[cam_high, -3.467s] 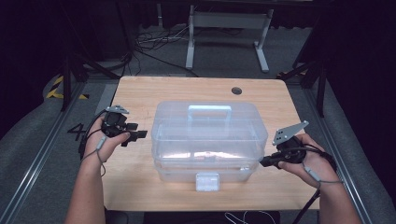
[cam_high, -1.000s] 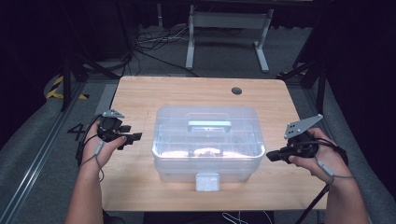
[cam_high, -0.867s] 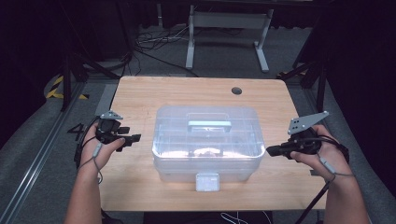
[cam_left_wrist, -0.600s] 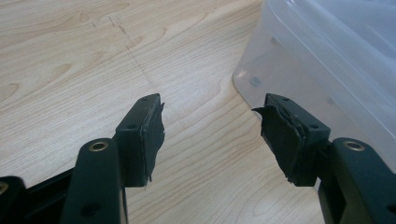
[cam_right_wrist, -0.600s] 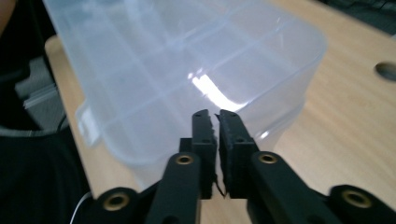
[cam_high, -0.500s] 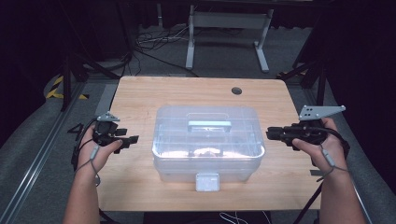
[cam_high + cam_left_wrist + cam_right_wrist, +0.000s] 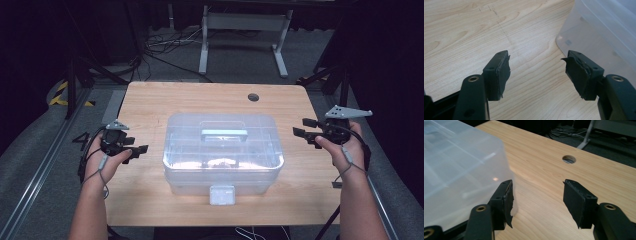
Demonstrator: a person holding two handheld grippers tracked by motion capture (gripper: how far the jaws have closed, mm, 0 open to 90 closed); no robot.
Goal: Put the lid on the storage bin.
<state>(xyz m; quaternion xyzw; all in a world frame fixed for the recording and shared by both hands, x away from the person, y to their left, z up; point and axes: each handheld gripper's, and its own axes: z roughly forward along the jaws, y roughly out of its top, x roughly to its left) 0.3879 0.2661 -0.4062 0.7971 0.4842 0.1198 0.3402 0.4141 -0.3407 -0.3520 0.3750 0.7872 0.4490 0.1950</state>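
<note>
Right gripper (image 7: 306,131) has lifted up and away from the box (image 7: 223,151) since a few seconds back; left gripper (image 7: 134,150) has drifted off a bit too. Both sets of jaws are spread with nothing between them. The box sits on the table (image 7: 165,102) between them, just past each set of tips.

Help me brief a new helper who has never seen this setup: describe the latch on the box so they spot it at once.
On the wooden table stands one clear plastic box. Its latch is the small pale square tab low on the near wall, facing the person. Unlike the long handle on the lid, it hangs below the rim.
</note>
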